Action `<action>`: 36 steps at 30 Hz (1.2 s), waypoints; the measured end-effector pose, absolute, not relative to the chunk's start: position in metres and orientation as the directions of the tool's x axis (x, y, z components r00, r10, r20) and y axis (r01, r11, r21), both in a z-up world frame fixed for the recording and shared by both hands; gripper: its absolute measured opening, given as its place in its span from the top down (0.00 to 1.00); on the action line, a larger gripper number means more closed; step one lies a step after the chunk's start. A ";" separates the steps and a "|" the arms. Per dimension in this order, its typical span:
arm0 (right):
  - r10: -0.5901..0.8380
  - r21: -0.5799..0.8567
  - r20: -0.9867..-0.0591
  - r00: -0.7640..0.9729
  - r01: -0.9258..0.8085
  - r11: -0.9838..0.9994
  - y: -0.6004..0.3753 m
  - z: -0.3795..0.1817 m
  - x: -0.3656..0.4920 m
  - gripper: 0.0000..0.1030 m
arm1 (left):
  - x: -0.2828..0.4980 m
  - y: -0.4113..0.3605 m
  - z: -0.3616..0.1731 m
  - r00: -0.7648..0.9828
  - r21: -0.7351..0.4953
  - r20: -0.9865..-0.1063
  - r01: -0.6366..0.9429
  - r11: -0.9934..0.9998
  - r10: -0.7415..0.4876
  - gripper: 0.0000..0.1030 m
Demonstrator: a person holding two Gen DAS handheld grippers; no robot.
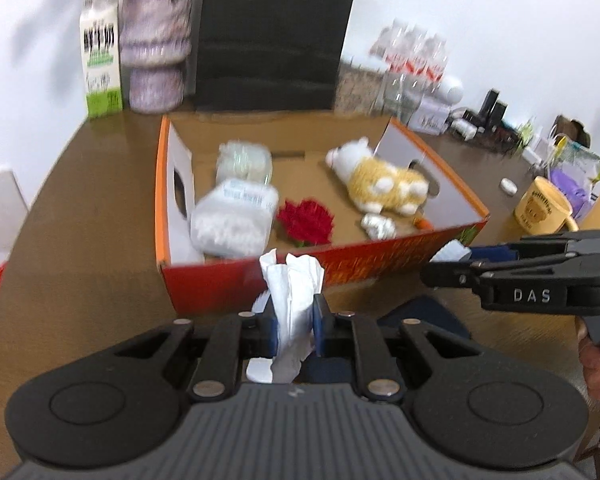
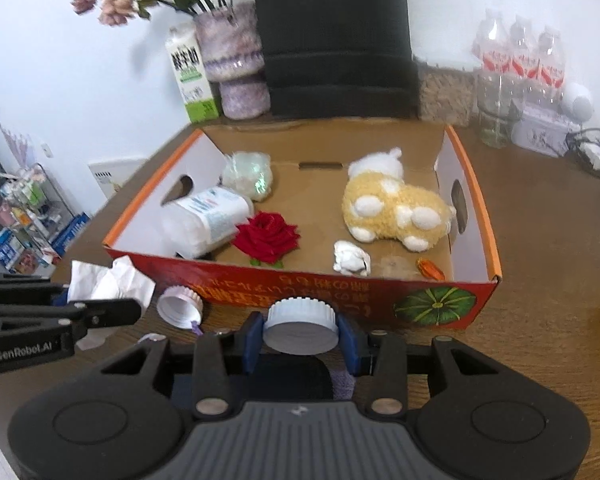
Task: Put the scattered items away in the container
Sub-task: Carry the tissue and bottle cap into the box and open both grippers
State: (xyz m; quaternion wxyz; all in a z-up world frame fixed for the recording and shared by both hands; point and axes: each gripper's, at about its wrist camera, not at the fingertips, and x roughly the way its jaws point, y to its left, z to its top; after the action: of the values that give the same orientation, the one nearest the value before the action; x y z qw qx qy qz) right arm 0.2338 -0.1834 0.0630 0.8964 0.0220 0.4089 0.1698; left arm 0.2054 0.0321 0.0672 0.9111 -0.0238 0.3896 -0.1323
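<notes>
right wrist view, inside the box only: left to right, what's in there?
Plastic jar on its side → red rose → crumpled white paper → yellow-and-white plush toy → small orange item in the near right corner.

box (image 2: 220, 292) orange-red (green pumpkin print) | rose (image 2: 267, 236) red | plush (image 2: 396, 212) yellow, white-spotted

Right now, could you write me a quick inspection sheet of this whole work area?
Surface: brown wooden table.
Job's things: orange cardboard box holds plush toy, red rose, white jar; loose cap lies outside.
Clutter: milk carton, vase, water bottles, yellow mug.
Grippers: left tool grips crumpled tissue; right tool grips white lid.
Cables: bundle at right.
Surroundings: white wall, shelf rack.
</notes>
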 end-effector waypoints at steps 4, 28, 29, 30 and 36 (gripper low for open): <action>0.343 0.179 -0.664 0.665 -0.304 0.936 -0.185 0.073 0.227 0.62 | 0.201 0.028 0.080 0.719 -0.137 -0.641 0.237 0.962 -0.268 0.84; 0.266 0.172 -0.340 0.902 -0.219 0.961 -0.191 0.040 0.275 0.62 | 0.259 -0.001 0.044 0.933 -0.197 -0.346 0.031 0.980 -0.099 0.84; 0.259 0.158 -0.337 0.905 -0.217 0.963 -0.191 0.036 0.275 0.62 | 0.260 -0.002 0.040 0.931 -0.175 -0.354 0.031 0.984 -0.092 0.84; 0.255 0.146 -0.340 0.905 -0.217 0.965 -0.191 0.033 0.275 0.62 | 0.261 -0.002 0.036 0.929 -0.154 -0.360 0.031 0.988 -0.085 0.84; 0.251 0.115 -0.370 0.894 -0.224 0.968 -0.190 0.023 0.278 0.62 | 0.259 -0.004 0.026 0.924 -0.105 -0.371 0.052 0.993 -0.088 0.84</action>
State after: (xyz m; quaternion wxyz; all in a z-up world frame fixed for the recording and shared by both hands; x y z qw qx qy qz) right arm 0.2782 -0.1900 0.0233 0.9726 0.0347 0.1947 0.1221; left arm 0.2588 -0.0042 0.0262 0.9798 -0.0466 0.1913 -0.0357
